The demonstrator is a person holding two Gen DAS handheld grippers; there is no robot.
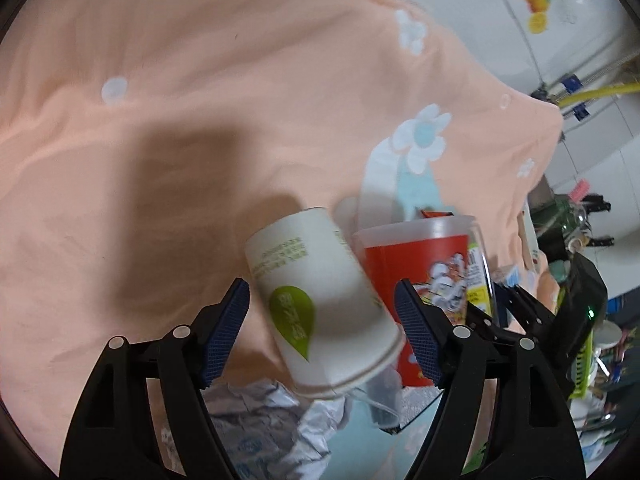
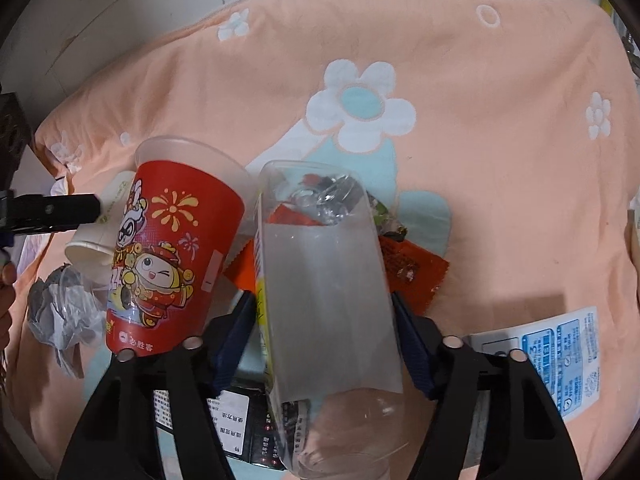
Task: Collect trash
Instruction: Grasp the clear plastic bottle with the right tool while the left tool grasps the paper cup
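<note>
While the right gripper [image 2: 324,336] pinches the clear plastic bottle [image 2: 320,276] lying on the peach floral blanket [image 2: 500,152], its smooth wall may slip. Beyond, the left gripper [image 1: 320,328] stands spread around a white paper cup [image 1: 316,304], unpinched; the red cartoon cup [image 2: 176,256] alongside could topple.
</note>
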